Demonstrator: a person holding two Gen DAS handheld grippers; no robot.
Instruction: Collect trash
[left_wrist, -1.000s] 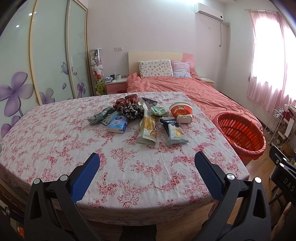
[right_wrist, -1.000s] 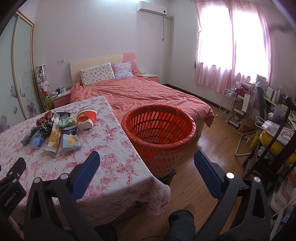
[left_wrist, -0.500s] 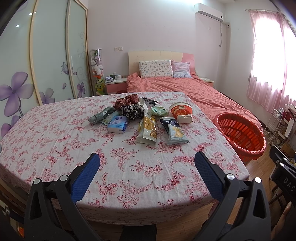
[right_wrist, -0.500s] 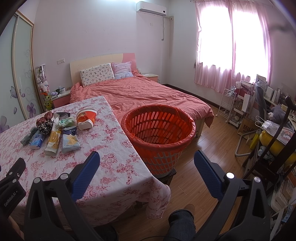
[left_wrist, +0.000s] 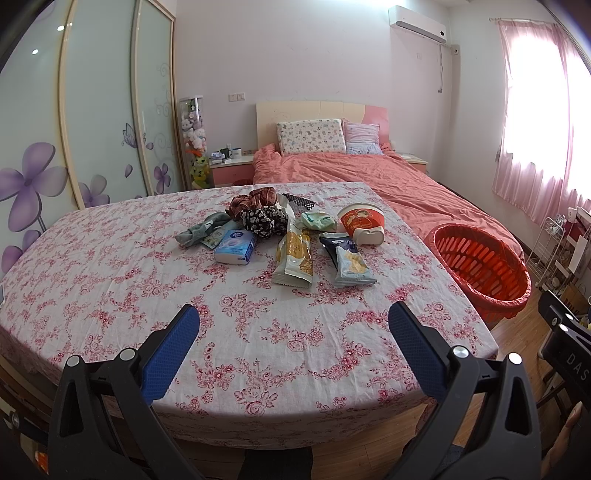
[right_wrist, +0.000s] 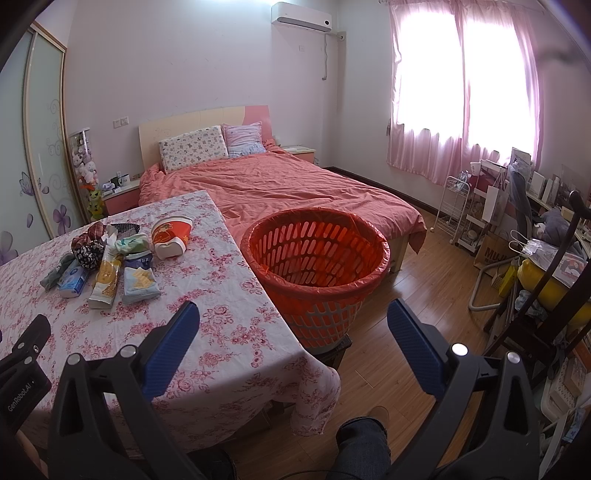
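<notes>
No shift since before: left tongs (left_wrist: 293, 326) and right tongs (right_wrist: 293, 326) both wide apart, empty.

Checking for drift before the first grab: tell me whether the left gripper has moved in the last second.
No. The left gripper hangs open over the same patch of floral tablecloth, and the yellow snack packet sits where it did in that view.

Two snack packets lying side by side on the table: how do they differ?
The yellow packet is longer and narrower; the blue packet is shorter and broader. The yellow one's far end reaches into the clutter pile; the blue one's stops short, near the red cup. Both lie flat, untouched.
</notes>
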